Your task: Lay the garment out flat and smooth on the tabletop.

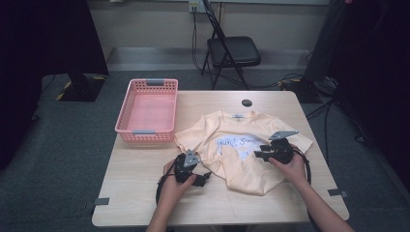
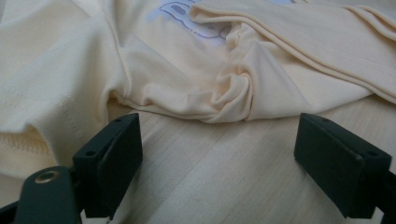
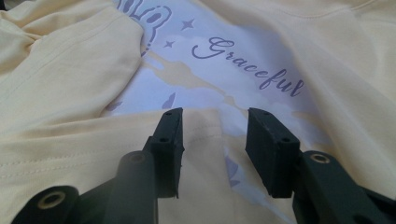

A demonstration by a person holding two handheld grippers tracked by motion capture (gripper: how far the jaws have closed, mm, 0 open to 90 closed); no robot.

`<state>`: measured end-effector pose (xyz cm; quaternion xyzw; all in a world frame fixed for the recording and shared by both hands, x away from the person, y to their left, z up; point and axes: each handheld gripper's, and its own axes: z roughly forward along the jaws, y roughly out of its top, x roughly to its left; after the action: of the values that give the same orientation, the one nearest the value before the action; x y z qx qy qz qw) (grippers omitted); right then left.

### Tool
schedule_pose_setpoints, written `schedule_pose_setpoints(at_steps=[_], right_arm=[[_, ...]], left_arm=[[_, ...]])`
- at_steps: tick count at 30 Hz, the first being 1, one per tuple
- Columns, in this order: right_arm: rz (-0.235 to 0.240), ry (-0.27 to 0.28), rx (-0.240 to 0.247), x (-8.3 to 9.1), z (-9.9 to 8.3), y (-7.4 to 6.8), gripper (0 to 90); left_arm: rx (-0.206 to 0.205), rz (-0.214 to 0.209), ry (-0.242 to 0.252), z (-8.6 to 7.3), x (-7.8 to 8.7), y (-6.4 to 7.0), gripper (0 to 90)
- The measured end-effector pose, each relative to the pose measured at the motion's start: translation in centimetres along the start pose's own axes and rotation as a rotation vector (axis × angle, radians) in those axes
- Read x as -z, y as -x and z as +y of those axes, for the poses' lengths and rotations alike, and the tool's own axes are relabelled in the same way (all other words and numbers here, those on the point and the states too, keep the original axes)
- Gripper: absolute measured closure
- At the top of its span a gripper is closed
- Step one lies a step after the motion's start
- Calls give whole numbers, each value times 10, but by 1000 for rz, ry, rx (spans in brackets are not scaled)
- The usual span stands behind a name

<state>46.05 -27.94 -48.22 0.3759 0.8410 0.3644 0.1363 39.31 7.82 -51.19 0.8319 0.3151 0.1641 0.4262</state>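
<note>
Two grippers work a yellow shirt [image 1: 241,150] lying part-folded mid-table. Left gripper [image 2: 219,154] is spread wide over bare wood by the bunched hem; right gripper [image 3: 212,144] hovers part-open over a folded edge. Folding seems underway; next, each likely needs to pinch cloth.

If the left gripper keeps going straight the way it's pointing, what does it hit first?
Probably the bunched fold of the pale yellow cotton T-shirt, lying just past a strip of bare light wooden table. The open left gripper points straight at it, though depth is hard to judge.
</note>
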Motion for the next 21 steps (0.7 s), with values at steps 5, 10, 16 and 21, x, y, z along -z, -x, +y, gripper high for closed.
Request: schedule_pose_setpoints(at_steps=[5, 10, 16, 21], right_arm=[[1, -26, 18, -5, 1, -1, 661], [20, -35, 34, -6, 1, -3, 769], [57, -35, 5, -6, 0, -1, 861], [54, -21, 12, -4, -2, -3, 874]], left_arm=[[0, -1, 1, 0, 0, 0, 153], [-1, -1, 0, 0, 0, 0, 153], [0, 0, 1, 0, 0, 0, 153], [0, 0, 0, 0, 0, 0, 153]])
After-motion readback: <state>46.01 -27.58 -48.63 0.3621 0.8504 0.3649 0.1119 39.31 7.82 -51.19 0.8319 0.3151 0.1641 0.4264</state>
